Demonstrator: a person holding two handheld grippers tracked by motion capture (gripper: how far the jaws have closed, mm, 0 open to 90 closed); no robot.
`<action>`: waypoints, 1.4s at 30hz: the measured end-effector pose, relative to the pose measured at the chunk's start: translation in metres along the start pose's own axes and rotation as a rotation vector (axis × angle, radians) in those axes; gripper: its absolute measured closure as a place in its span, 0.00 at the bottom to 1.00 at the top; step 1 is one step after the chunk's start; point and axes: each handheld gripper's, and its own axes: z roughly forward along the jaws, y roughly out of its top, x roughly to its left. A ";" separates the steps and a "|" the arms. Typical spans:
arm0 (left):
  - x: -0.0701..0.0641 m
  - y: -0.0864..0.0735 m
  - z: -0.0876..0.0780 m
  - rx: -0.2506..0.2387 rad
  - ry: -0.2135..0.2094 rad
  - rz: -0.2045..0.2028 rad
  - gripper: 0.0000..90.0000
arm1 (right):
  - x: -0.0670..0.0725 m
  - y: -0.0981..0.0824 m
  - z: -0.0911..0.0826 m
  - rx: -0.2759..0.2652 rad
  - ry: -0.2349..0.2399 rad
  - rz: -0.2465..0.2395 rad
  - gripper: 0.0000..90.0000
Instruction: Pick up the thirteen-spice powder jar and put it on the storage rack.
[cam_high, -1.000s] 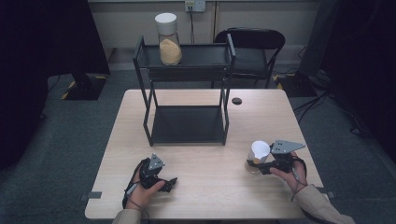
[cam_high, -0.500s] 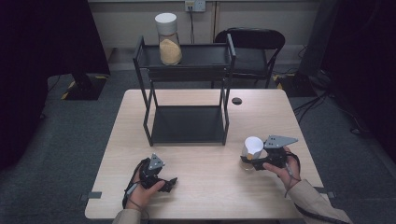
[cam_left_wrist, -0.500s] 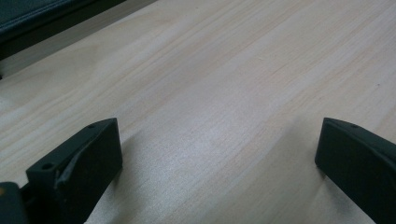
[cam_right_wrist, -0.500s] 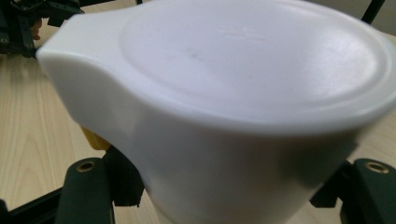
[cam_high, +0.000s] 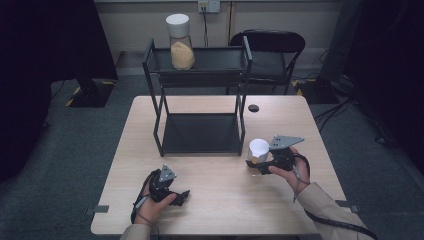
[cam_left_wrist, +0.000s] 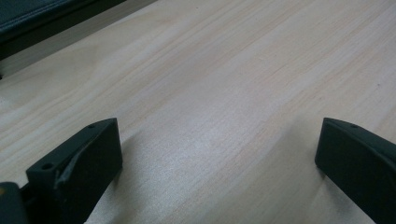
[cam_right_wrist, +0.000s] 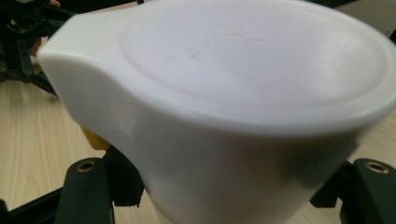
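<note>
Legible text, labels, brands, numbers, signs: none. White jar lid (cam_right_wrist: 243, 60): plain, faint moulded marks at centre, unreadable. Jar on shelf (cam_high: 180, 45): no label discernible. Grey gripper plates (cam_high: 286, 142): unmarked. Tabletop (cam_left_wrist: 224, 93): bare wood grain, no print.

The high view looks forward and down from above the person's side of the table (cam_high: 210, 210), far enough to take in all of it, the black shelf (cam_high: 200, 95) at 12 o'clock. The left gripper view skims the wood from very close. The right gripper view sits almost against a white-lidded jar (cam_right_wrist: 224, 102). All share the tabletop.
</note>
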 end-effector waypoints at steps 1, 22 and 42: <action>0.000 0.000 0.000 0.000 0.000 0.000 0.00 | -0.001 0.003 0.001 0.001 0.005 0.001 0.34; 0.001 0.000 0.000 0.001 -0.003 0.003 0.00 | -0.003 0.061 0.020 0.037 0.050 -0.016 0.34; 0.001 0.000 0.000 0.001 -0.003 0.003 0.00 | -0.006 0.111 0.033 0.044 0.083 -0.043 0.34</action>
